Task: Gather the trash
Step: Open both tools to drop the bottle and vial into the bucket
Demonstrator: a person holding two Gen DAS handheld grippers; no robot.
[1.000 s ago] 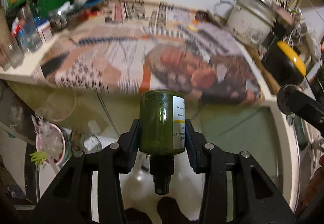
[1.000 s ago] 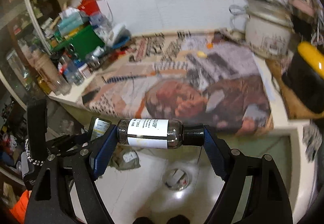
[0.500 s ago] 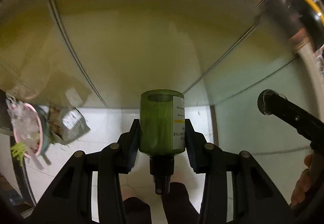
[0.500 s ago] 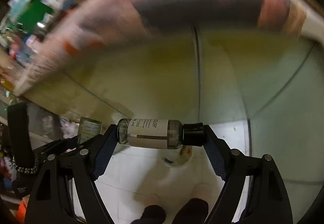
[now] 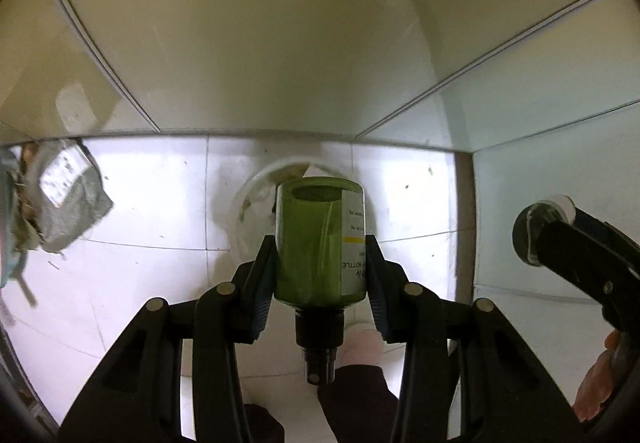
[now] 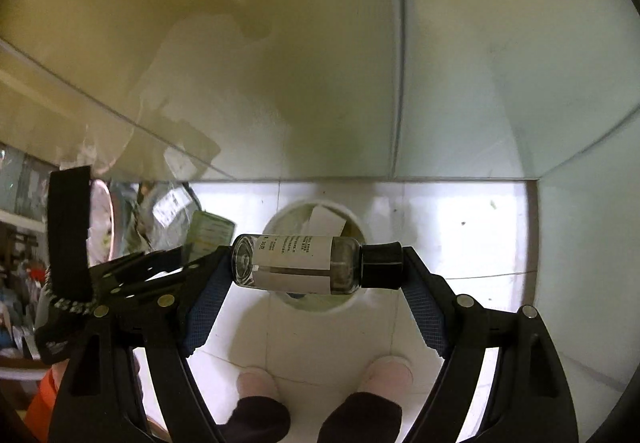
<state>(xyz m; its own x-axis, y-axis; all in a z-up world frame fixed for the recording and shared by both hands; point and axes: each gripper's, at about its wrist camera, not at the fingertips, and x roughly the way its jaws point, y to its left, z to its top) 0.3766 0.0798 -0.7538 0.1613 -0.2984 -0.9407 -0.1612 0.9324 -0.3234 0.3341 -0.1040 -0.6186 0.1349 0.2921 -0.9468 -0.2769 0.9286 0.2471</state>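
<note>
My left gripper [image 5: 320,263] is shut on a green spray bottle [image 5: 316,243], its base pointing away and its black nozzle toward the camera. In the right wrist view my right gripper [image 6: 316,267] is shut on a clear bottle [image 6: 296,263] with a white label and black cap, clamped lengthwise end to end. Both point steeply down over a white round bin [image 5: 248,211] on the tiled floor; the white round bin [image 6: 280,219] holds paper scraps. The left gripper with its green bottle [image 6: 208,235] shows at the left of the right wrist view.
Pale cabinet fronts [image 5: 260,43] rise just behind the bin. A grey crumpled bag of rubbish [image 5: 64,203] lies on the floor to the left. The person's feet in pale slippers [image 6: 256,383] stand below the grippers. The right gripper's end [image 5: 560,235] shows at right.
Both grippers have dropped from the newspaper-covered counter down to floor level and tilted downward. The counter has left view and the bin now lies under both bottles.
</note>
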